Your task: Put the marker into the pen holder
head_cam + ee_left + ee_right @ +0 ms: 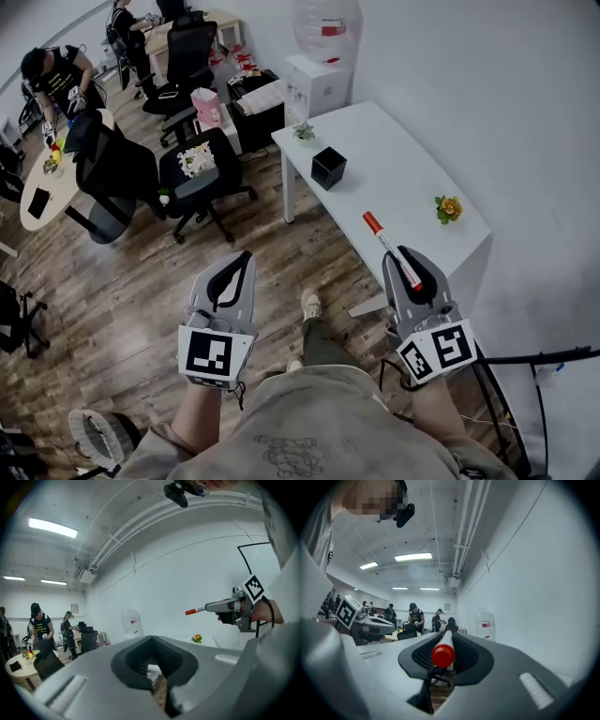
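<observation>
Right, the right gripper is clamped on the marker, red cap pointing forward out of the jaws. It hangs over the near end of the white table. The left gripper hovers over the wooden floor, jaws pressed together with nothing between them. It looks like a spare for now.

The target seems to be the black cube holder, standing on the table's left side, well apart from the marker. A small orange flower sits near the right edge, and a little plant stands at the far corner.

The job now is the carry. The right gripper needs to travel forward and left over the table until it hangs above the holder. The marker lies close to level, so it should be tipped towards upright before it goes down. The leading end ought to be inside the opening before the jaws let go, or it may bounce off the rim.

Hard to read: the holder's top is just a dark patch from the head view, so its opening and contents are unclear. Neither gripper view shows the holder at all. The marker's rear end is buried in the right gripper.
</observation>
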Available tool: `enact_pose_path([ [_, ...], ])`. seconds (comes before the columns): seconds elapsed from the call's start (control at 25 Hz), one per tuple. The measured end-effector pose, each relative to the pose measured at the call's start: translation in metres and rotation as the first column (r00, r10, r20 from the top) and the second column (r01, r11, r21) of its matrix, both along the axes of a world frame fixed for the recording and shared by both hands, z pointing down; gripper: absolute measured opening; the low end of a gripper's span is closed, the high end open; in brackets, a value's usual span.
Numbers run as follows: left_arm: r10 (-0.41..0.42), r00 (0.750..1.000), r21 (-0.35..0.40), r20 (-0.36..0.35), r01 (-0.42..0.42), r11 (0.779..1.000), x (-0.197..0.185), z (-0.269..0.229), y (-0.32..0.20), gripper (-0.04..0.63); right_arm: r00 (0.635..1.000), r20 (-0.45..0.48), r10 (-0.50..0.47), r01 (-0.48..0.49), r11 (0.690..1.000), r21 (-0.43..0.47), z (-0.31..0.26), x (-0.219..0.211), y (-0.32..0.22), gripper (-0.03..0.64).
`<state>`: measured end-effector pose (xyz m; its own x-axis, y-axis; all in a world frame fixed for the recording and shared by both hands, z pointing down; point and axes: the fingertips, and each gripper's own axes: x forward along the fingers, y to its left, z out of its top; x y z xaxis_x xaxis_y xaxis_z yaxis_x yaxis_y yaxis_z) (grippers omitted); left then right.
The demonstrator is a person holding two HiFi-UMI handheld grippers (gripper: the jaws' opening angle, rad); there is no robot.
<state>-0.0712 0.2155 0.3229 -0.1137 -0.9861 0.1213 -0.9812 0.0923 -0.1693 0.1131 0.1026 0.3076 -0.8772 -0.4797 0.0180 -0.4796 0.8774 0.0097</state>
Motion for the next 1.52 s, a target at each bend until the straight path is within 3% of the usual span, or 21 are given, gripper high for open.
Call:
enact_pose_path([
  [0.32,0.008,1.0,-0.024,0.01,-0.008,1.0,-0.043,0.014,-0.084,0.0,0.999,-0.031,-0.007,0.007,1.0,-0.017,0.021,-0.047,-0.084,0.1],
  [0.96,0.056,0.998,-0.176,0.024,-0.051,0.983,-0.106,0.042,-0.302,0.0,0.992,-0.113,-0.064,0.049,0.991,-0.128,0.06,-0.133,-0.285,0.1],
  [1.52,0.097,0.994,-0.218,0.047,-0.085,0.972,-0.13,0.054,-0.389,0.0,0.979,-0.176,-0.098,0.061,0.977,-0.203,0.093,-0.156,-0.355,0.1],
])
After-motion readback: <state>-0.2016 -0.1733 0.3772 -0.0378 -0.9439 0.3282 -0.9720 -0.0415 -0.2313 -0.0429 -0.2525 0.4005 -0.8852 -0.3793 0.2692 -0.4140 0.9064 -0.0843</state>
